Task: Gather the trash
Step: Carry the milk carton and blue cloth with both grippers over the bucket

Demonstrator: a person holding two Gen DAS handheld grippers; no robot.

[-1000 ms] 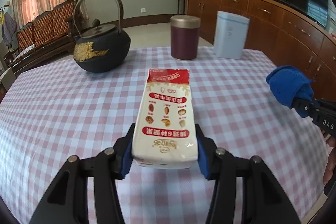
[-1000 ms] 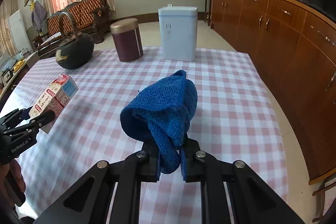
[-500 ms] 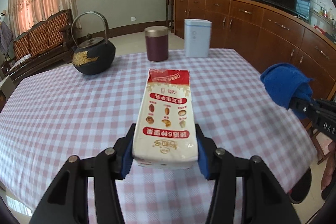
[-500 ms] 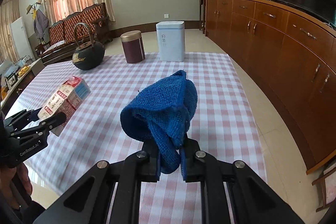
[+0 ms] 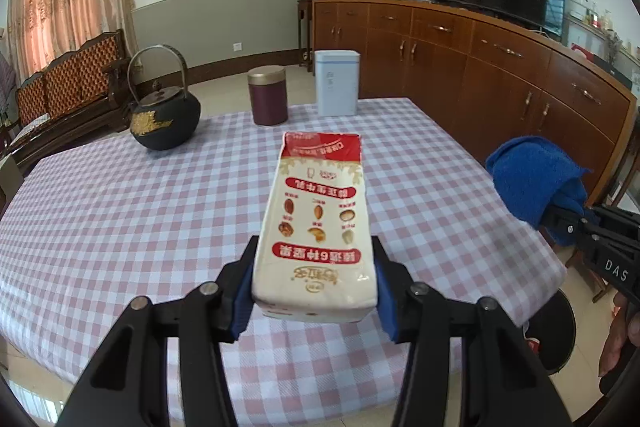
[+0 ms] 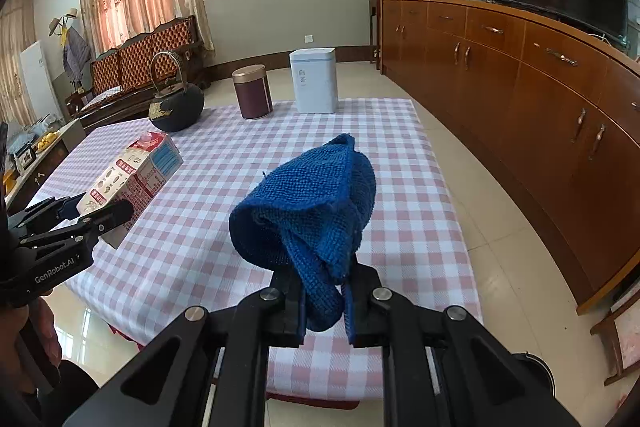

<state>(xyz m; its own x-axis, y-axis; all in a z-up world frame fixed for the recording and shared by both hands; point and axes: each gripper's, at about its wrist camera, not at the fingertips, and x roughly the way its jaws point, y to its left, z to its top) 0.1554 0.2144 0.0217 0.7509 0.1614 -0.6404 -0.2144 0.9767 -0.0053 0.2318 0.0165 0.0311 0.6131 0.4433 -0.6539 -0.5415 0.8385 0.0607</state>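
My left gripper (image 5: 316,291) is shut on a white and red milk carton (image 5: 318,223), held in the air above the near part of the checked table (image 5: 120,211). The carton also shows at the left of the right wrist view (image 6: 132,175), in the left gripper (image 6: 86,213). My right gripper (image 6: 322,303) is shut on a bunched blue cloth (image 6: 312,211), held above the table's near edge. The cloth shows at the right of the left wrist view (image 5: 532,183).
At the table's far side stand a black iron kettle (image 5: 164,115), a maroon canister (image 5: 267,101) and a pale blue tin (image 5: 337,89). A long wooden sideboard (image 5: 500,75) with a TV runs along the right. A dark round bin (image 5: 554,331) sits on the floor by the table's right corner.
Both grippers have pulled back and up from the table with the carton and the cloth still held. The table now looks farther and lower, and its near edge and the floor have come into view.
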